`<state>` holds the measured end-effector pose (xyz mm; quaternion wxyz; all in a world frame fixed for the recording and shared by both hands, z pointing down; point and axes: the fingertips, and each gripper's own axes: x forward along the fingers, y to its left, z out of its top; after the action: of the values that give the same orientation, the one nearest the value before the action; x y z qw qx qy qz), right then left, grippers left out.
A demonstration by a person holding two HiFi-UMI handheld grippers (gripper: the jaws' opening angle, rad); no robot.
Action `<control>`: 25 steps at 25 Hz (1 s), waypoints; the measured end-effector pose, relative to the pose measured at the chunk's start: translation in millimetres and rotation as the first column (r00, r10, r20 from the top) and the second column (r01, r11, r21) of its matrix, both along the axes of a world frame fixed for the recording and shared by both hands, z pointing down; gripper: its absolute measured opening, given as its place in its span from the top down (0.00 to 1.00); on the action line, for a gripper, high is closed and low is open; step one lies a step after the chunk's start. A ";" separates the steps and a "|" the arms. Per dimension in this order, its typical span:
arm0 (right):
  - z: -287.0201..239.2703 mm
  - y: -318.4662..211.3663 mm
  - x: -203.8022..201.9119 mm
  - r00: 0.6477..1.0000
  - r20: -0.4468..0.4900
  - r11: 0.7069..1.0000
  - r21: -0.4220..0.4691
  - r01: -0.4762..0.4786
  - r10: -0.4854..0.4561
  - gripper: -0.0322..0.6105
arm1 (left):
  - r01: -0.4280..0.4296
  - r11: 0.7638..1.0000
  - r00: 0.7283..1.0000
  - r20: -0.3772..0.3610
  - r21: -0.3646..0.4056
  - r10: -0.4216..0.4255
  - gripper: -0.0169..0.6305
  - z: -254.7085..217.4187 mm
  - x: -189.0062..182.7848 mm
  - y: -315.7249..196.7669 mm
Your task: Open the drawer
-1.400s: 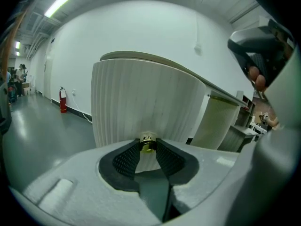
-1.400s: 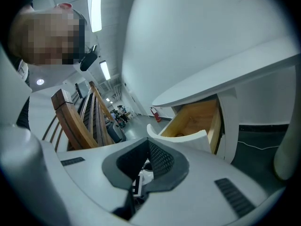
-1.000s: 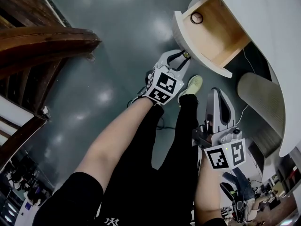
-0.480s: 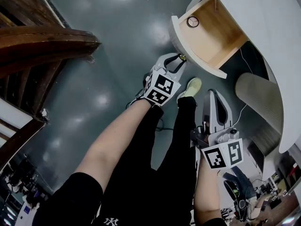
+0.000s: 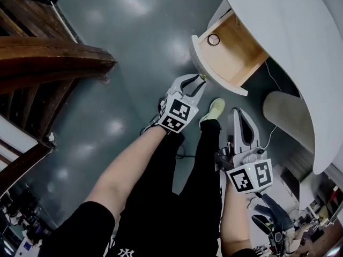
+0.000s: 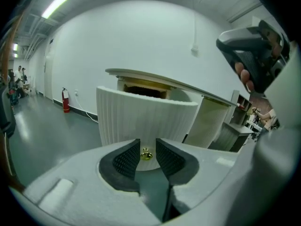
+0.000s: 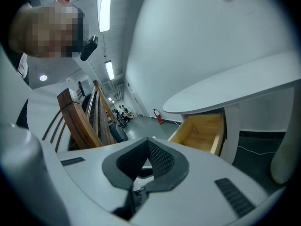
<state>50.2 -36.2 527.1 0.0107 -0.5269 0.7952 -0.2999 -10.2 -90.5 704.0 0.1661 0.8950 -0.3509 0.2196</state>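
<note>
OK, drawer [image 5: 210,67] sits under the white desk top [image 5: 278,25] and is already well out: wood floor and side walls are visible from the head view, with a small ring-like thing [image 5: 214,39] lying inside near the back

Left gripper [image 5: 197,81] is at the ribbed white drawer front, tilted down. Its jaws stand apart with the small brass knob [image 6: 146,155] between the tips. There's a gap on both sides and the pads aren't pinching it, so it's released, not gripping

Right gripper [image 7: 147,141] is low and off to the side, well apart from the drawer, jaws clenched together on nothing

My read: the task is mostly done, and what's left is either a last bit of travel or a clean let-go

If more travel is needed:
- close the pads on the knob's neck behind the head, not on the round head, since it's small, shiny and likely to slip
- pull straight along the drawer's run, level, with no lift or sideways load; the knob is the only hold on a wide curved front, so off-axis force will probably rack it
- go slow near the end; I can't see a stop, so assume it could come right out

If it's finished:
- back the left jaws straight off the knob without catching it
- hold the right gripper out of the drawer's path

Can't tell what the ring thing is; a jerk may make it slide
</note>
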 end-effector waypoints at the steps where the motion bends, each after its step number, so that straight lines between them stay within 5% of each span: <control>1: -4.7 -0.5 -1.2 1.000 -0.002 1.000 0.006 0.003 -0.003 0.93 | -0.001 1.000 1.000 -0.005 0.004 0.001 0.80 -9.3 -1.7 0.4; 25: -161.4 0.4 -14.5 0.991 -0.106 0.984 0.149 0.097 -0.081 0.93 | 0.037 0.989 0.994 -0.104 0.140 -0.022 0.94 -280.6 -15.8 29.2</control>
<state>35.7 -35.8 365.8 -0.0017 -0.5027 0.8383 -0.2111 -26.0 -61.3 423.4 0.1230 0.9094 -0.3698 0.1456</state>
